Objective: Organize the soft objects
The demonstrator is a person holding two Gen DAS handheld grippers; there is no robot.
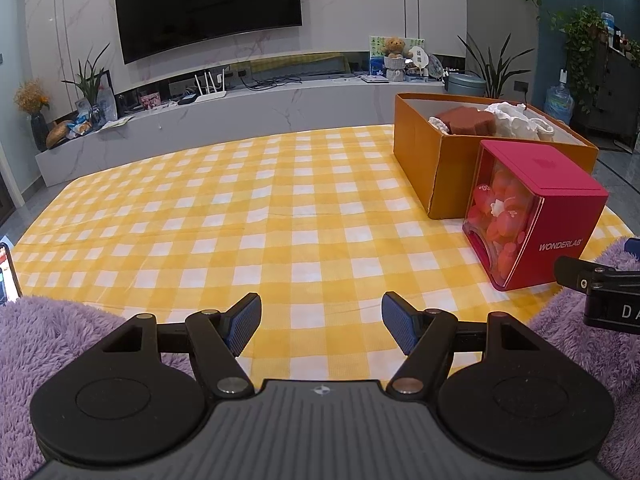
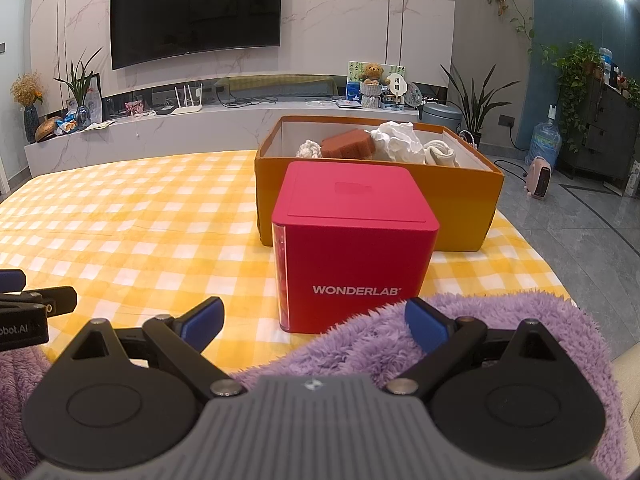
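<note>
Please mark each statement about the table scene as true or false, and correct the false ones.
1. The left gripper is open and holds nothing. True.
2. The orange box is empty. False: it holds a brown sponge and white soft items.
3. The red WONDERLAB box stands in front of the orange box. True.
4. The right gripper is shut on the purple fluffy fabric. False: its jaws stand wide open.
5. The tablecloth is blue striped. False: it is yellow and white checked.
</note>
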